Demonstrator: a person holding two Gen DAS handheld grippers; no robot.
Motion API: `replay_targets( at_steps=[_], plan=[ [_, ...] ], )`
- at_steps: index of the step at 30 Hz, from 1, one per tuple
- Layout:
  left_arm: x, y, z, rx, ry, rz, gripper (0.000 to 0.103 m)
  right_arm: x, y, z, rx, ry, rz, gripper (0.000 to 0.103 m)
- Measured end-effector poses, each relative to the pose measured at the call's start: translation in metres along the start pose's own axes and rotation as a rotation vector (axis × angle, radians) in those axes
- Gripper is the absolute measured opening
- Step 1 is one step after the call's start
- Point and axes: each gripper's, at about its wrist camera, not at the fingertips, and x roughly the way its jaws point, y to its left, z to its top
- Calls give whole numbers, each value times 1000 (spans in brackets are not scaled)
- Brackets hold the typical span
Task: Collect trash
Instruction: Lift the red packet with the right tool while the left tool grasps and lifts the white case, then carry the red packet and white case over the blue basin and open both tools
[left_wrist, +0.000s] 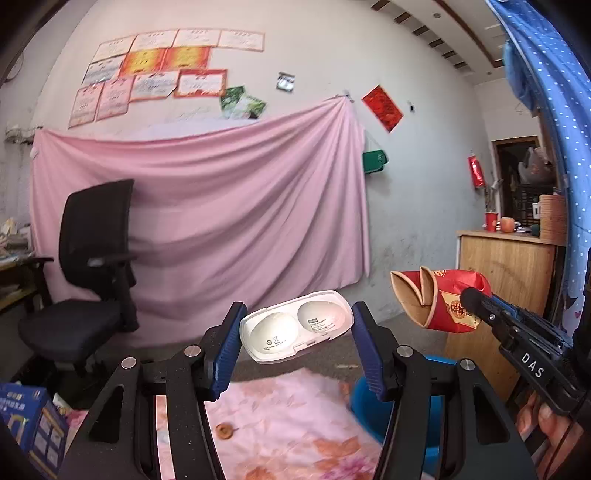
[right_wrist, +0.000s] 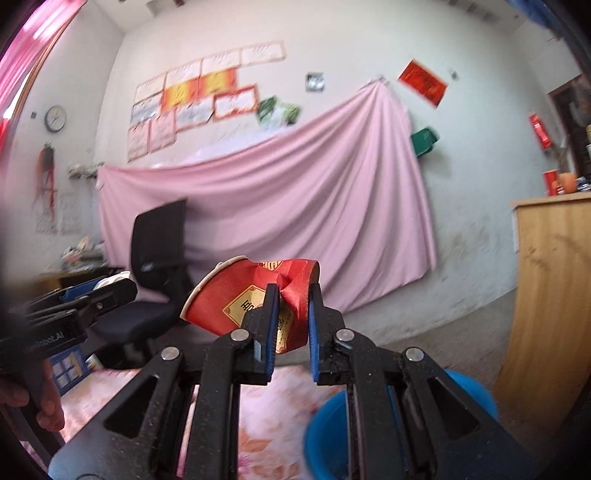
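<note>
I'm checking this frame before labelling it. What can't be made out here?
- Blue bin contents: both views, hidden by the gripper frames and the bottom edge.
- Print inside the white plastic tray: left wrist view, too small.
- Crushed red paper cup base: right wrist view, pinched between the right gripper fingers.
- Wall certificates: blurred in both views.

Lived-in home rm: pink sheet (left_wrist: 199, 206) on wall, office chair (left_wrist: 92, 266), certificates (left_wrist: 162, 70), wood cabinet (left_wrist: 506, 280).
</note>
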Motion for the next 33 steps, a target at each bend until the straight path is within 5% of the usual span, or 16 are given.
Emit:
replay_targets(
  at_steps=[7,15,23,33],
  plan=[
    [9,-46,14,48,-60,-79,52,-16,-31,10,46,-56,-119,38],
    [29,-91,14,70,-40,-152,52,-30,-74,10,90,-37,-213,38],
    [62,-110,2,58,73,-203,52,-27,-92,0,134,47,-251,38],
    [111,-118,-17,22,306,-229,52,0,-110,-21,182,213,-255,38]
  ],
)
